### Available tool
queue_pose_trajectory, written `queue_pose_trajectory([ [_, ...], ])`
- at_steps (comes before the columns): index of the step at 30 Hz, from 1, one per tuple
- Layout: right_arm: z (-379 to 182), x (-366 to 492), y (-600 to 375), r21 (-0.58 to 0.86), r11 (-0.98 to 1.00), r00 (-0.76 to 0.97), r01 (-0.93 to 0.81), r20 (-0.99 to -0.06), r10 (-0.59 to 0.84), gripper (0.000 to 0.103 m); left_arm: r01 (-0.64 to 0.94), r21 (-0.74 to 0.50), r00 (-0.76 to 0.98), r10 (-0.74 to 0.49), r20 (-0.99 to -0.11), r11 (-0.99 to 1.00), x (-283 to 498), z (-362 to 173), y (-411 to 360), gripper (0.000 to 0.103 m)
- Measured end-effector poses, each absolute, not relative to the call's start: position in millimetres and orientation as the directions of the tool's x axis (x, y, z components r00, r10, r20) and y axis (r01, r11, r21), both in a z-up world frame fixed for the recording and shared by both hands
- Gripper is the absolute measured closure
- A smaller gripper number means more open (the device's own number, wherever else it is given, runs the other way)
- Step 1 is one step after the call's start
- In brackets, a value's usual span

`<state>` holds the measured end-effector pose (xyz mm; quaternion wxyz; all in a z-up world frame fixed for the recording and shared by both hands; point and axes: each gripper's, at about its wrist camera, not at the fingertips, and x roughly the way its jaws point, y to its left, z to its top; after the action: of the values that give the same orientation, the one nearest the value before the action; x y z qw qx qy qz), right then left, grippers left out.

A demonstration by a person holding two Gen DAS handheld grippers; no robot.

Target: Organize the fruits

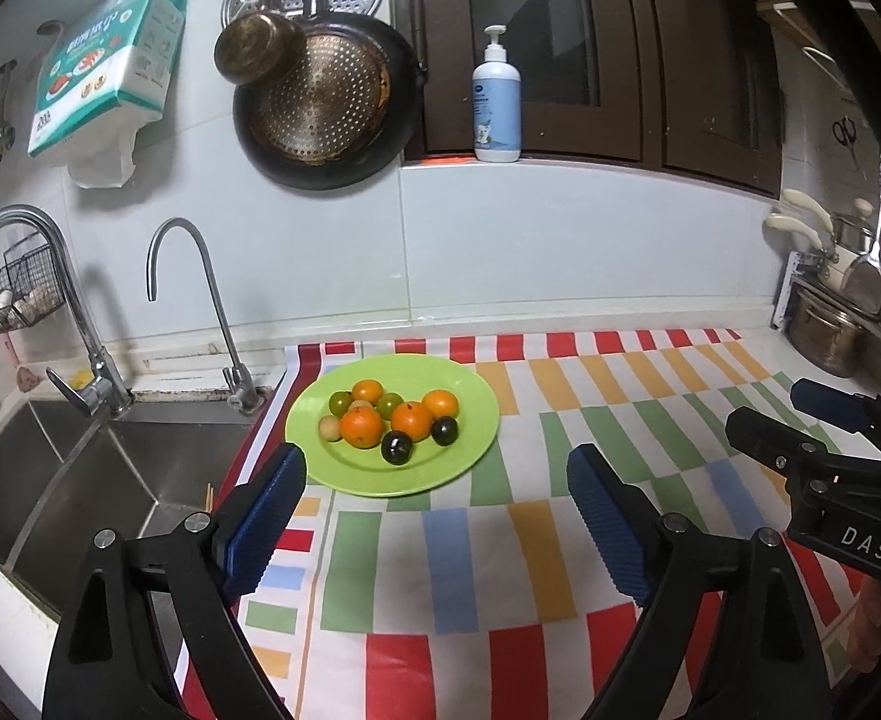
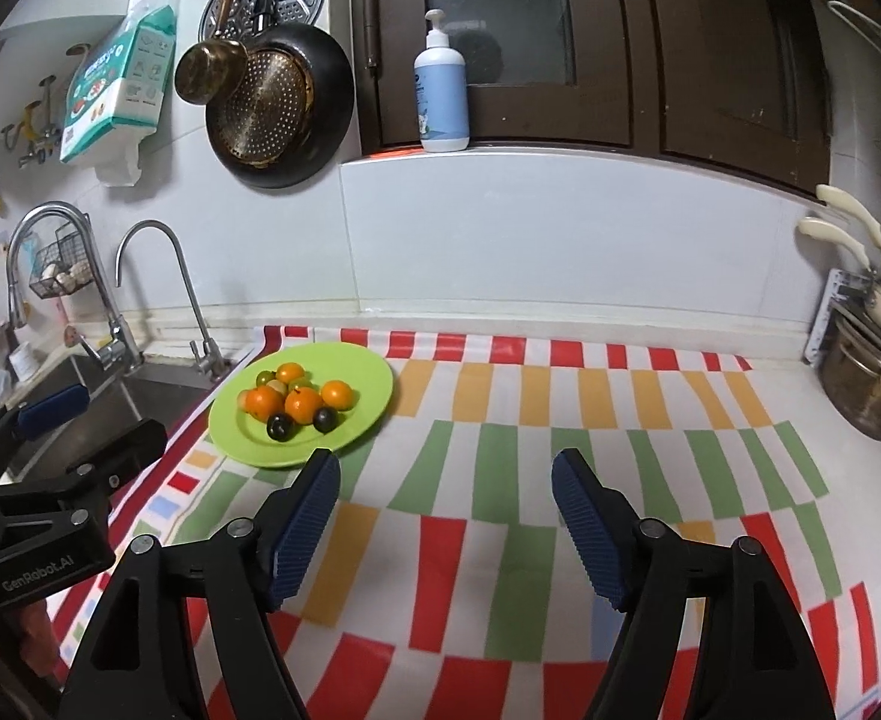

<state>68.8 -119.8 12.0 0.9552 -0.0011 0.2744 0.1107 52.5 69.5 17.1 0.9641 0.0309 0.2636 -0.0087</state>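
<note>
Fruits (image 1: pixel 389 420) gathered on plate (image 1: pixel 476 414), centre-left of frame, on mat (image 1: pixel 500 540); none seen loose elsewhere. Left gripper (image 1: pixel 434 516) and right gripper (image 2: pixel 446 516) spread wide, empty, short of plate. Task judged complete or nearly so.

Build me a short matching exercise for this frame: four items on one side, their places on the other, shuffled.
Items:
1. oranges
2. soap bottle
3. pan
4. plate

Places:
A. hanging on the wall
B. on the striped cloth
C. on the window ledge
D. on the green plate

Pairs: 1-D, 2-C, 3-A, 4-B
</note>
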Motion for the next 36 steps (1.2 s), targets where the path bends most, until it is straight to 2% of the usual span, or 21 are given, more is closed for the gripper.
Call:
queue_pose_trajectory([
  [36,24.3,11.7,-157.0,0.049,0.985,0.864,-0.165,-0.475,0.168,0.029,0.07,0.079,0.89,-0.027,-0.454,0.994,4.8,38.4,40.5,0.0],
])
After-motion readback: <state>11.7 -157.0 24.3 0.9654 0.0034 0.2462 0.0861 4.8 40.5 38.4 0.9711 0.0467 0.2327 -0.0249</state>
